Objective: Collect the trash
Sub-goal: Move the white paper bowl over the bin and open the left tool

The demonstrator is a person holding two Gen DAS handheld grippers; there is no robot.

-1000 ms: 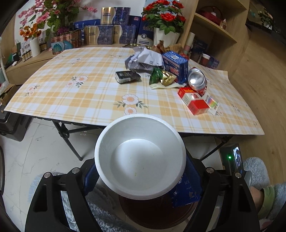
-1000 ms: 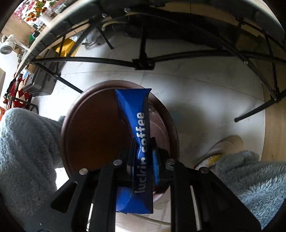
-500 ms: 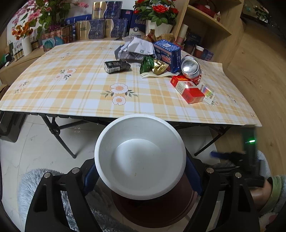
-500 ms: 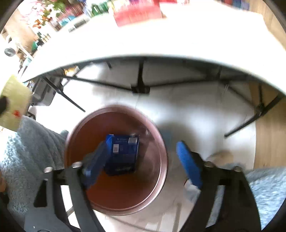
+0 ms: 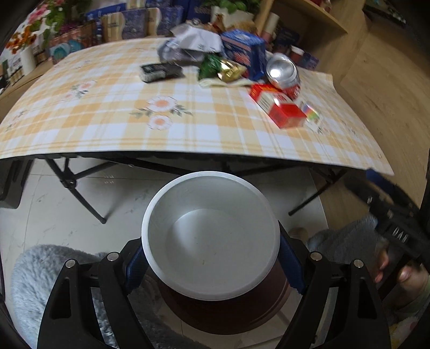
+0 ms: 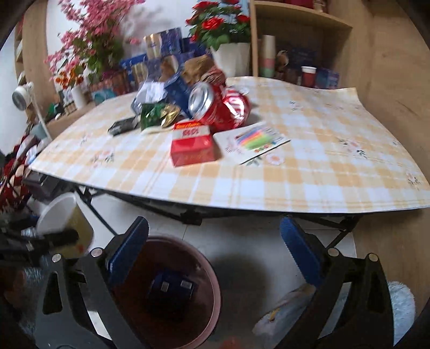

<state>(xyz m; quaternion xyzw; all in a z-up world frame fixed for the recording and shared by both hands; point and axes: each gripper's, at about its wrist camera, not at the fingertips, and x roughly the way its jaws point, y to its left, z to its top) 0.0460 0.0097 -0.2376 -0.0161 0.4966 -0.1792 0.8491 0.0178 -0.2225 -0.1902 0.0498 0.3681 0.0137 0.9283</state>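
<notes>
Trash bin [image 6: 188, 308], brown and round, stood on the floor below the table [image 6: 309, 171] edge and now held the blue "luckin coffee" packet [image 6: 172, 288], lying flat, which a second earlier was clamped in the right tongs [image 6: 215, 255]. Those tongs had since spread wide and empty, swung up toward the table. Left tongs [image 5: 212, 257] stayed closed on the white bowl [image 5: 211, 236], mouth upward, above the bin. Can and carton lettering was unreadable.

Place: a home living room
Evidence: checked-cloth bench [image 6: 309, 161], potted roses [image 6: 228, 32] at 12 o'clock, wooden shelf [image 6: 301, 16] at 1 o'clock
</notes>
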